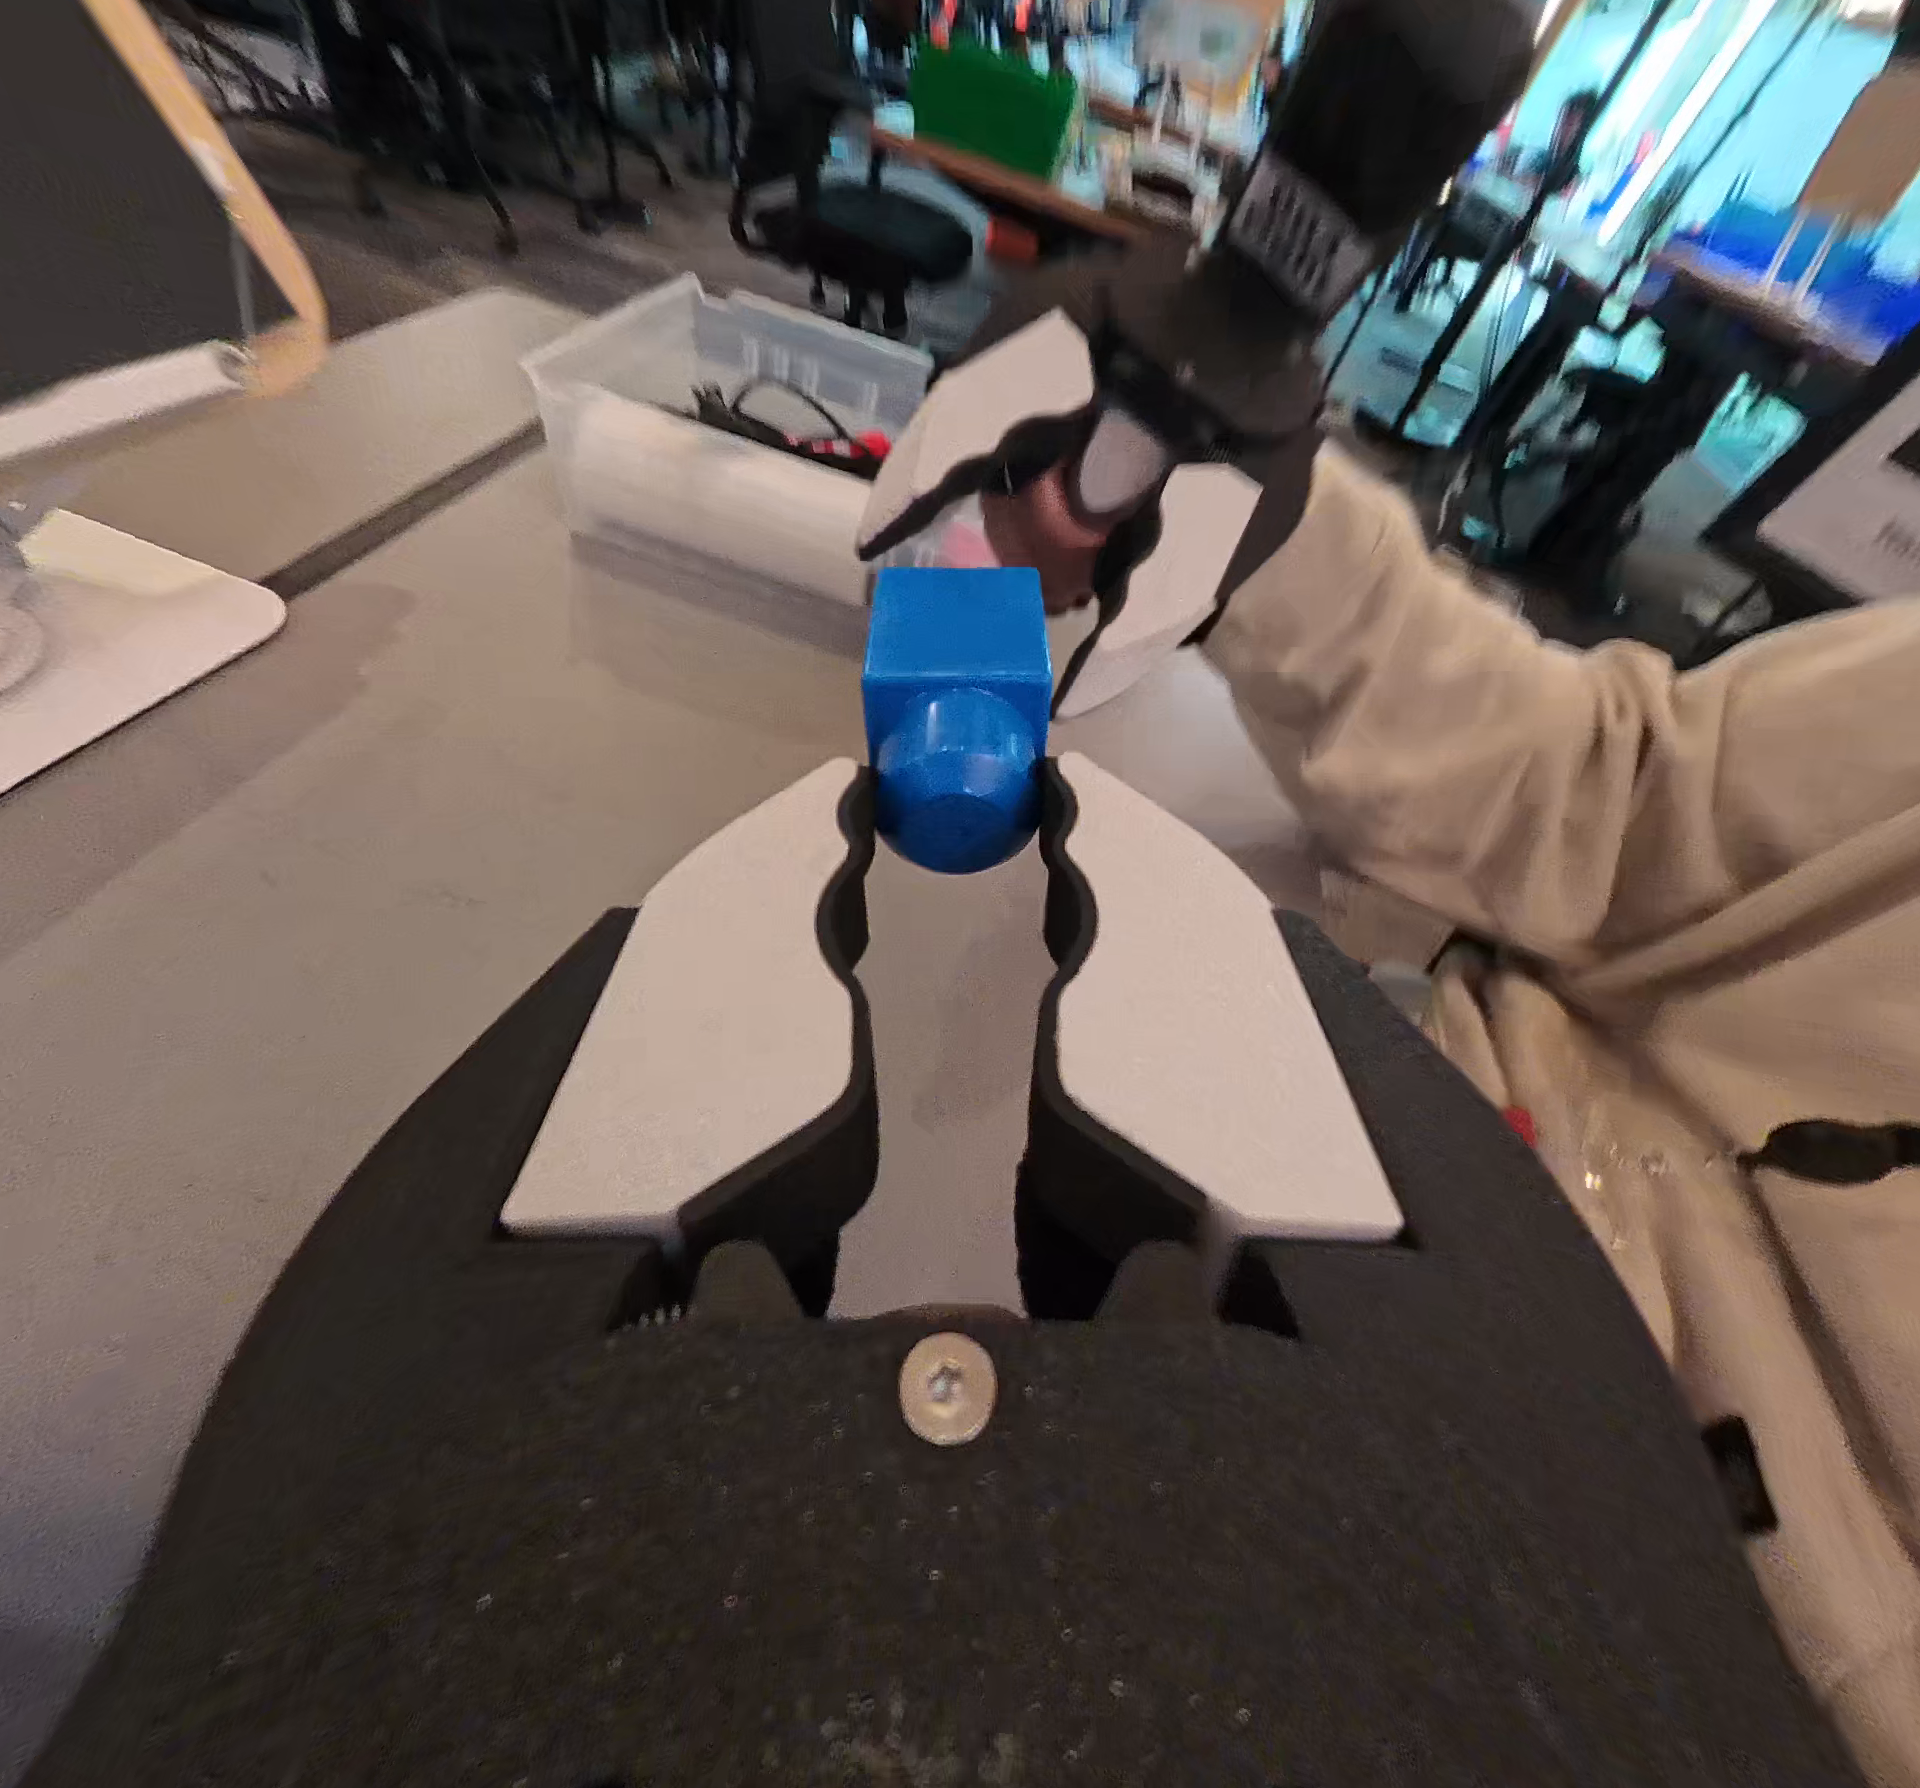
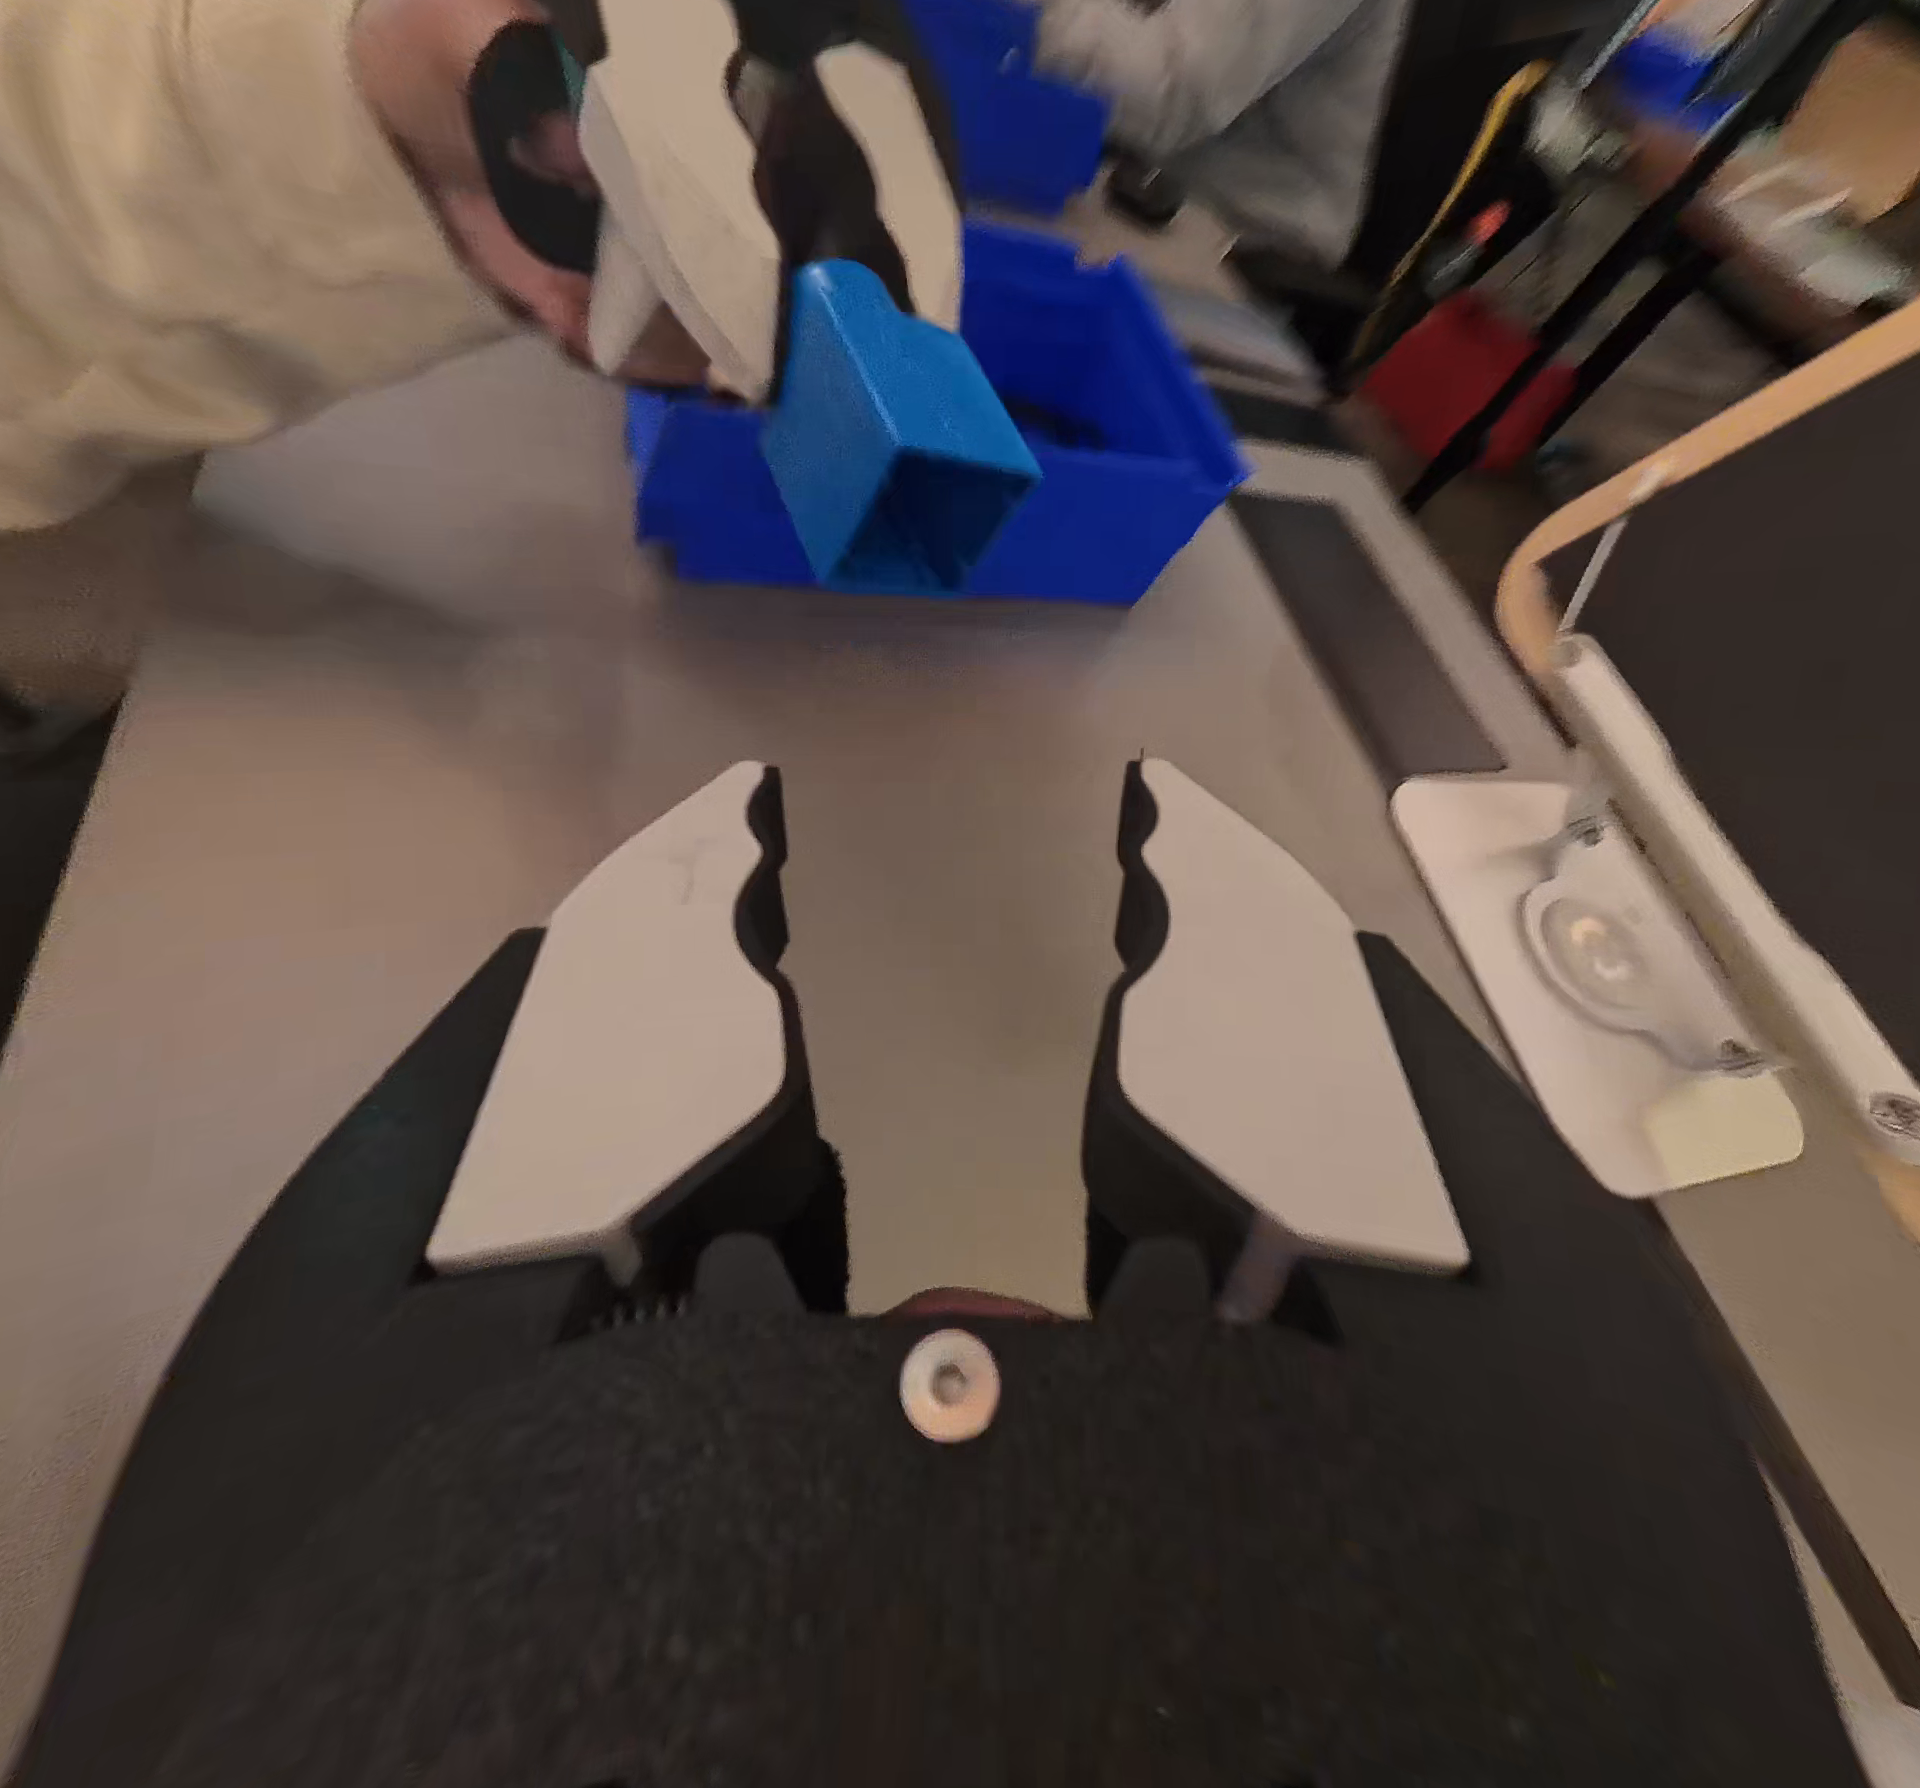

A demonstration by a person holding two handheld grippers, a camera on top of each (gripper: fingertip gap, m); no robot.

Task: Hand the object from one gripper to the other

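The object point(image 1: 954, 699) is a bright blue plastic piece with a square block at one end and a rounded, dome-like knob at the other; the right wrist view shows the square end point(image 2: 914, 502) to be hollow, a box-shaped socket open toward the camera. The left gripper point(image 1: 954, 803) pinches the rounded knob between its two fingertips, the black wavy inner pads touching it on both sides, and holds the piece in the air above the grey table point(image 1: 416, 855), with the square block pointing away from the camera. The right gripper point(image 2: 951, 782) is spread wide with nothing between its fingers, and only bare table shows in the gap. In the left wrist view the right gripper point(image 1: 997, 554) shows blurred just beyond the block, also spread, held by a hand at the end of a cream sleeve point(image 1: 1507, 751); whether it touches the block cannot be told. That view alone shows a clear plastic bin point(image 1: 727, 450) on the table behind the object. Only the right wrist view shows a blue bin point(image 2: 1091, 491) on the table directly behind the held piece, and a white stand base point(image 2: 1538, 959) at the table's right edge.
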